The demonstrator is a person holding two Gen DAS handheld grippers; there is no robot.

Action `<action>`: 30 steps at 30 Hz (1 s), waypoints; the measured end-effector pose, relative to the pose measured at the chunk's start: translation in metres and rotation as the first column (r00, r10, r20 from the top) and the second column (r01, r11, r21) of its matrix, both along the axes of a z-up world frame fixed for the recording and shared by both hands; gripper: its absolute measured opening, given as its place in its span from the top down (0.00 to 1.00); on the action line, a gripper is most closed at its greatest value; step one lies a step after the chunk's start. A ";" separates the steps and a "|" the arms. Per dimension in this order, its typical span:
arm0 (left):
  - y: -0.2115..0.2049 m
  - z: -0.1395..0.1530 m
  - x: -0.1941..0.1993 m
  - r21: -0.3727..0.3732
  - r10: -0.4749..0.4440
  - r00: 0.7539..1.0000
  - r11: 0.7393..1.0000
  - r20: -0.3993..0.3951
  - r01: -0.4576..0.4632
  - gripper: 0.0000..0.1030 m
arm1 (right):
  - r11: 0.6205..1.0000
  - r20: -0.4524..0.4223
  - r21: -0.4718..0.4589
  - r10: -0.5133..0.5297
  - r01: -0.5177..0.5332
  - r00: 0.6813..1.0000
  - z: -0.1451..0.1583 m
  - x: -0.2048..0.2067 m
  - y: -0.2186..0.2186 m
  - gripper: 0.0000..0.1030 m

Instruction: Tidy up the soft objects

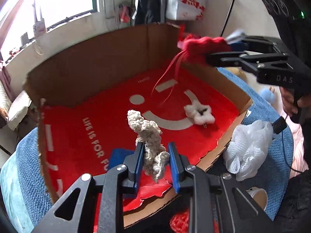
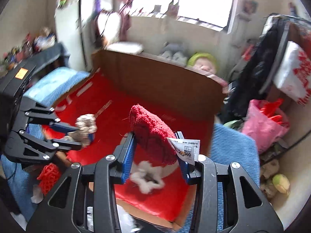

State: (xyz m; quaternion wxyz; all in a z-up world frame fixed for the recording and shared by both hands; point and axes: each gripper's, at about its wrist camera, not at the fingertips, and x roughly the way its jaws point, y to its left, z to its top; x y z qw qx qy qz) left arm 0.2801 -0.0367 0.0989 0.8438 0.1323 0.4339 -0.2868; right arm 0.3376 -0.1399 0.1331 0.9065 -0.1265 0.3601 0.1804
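Note:
My left gripper (image 1: 155, 163) is shut on a beige crocheted piece (image 1: 147, 136) and holds it over the near edge of a cardboard box (image 1: 97, 58) with a red printed floor. My right gripper (image 2: 157, 155) is shut on a red fuzzy piece (image 2: 153, 134) with a white paper tag (image 2: 187, 148), held above the box. In the left wrist view the right gripper (image 1: 223, 50) is at the upper right with the red piece (image 1: 202, 46) and its red ribbons (image 1: 167, 77). A white fluffy flower piece (image 1: 199, 112) lies on the box floor; it also shows in the right wrist view (image 2: 147, 180).
The box sits on a blue blanket (image 1: 272, 155). A white mesh puff (image 1: 248, 147) lies by the box's right edge. A red crocheted piece (image 2: 48, 176) lies outside the near edge. A pink bag (image 2: 262, 124) and clutter stand at the right. A window (image 2: 204, 0) is behind.

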 end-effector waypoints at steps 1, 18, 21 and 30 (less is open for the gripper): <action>-0.003 -0.002 0.001 0.009 -0.009 1.000 1.000 -0.008 0.009 0.74 | 1.000 -0.034 -0.005 0.017 -0.017 0.999 -0.004 0.005 0.005 0.63; -0.019 -0.025 0.014 0.089 -0.078 0.990 0.992 -0.118 0.088 0.74 | 0.996 -0.452 -0.026 0.062 -0.083 0.890 -0.071 0.059 0.039 0.63; -0.020 -0.027 0.014 0.093 -0.082 0.989 0.991 -0.121 0.094 0.74 | 0.995 -0.471 -0.028 0.074 -0.098 0.879 -0.075 0.060 0.042 0.62; -0.033 -0.032 0.026 0.121 -0.074 0.990 0.989 -0.120 0.089 0.74 | 0.993 -0.514 -0.036 0.076 -0.110 0.854 -0.081 0.078 0.049 0.62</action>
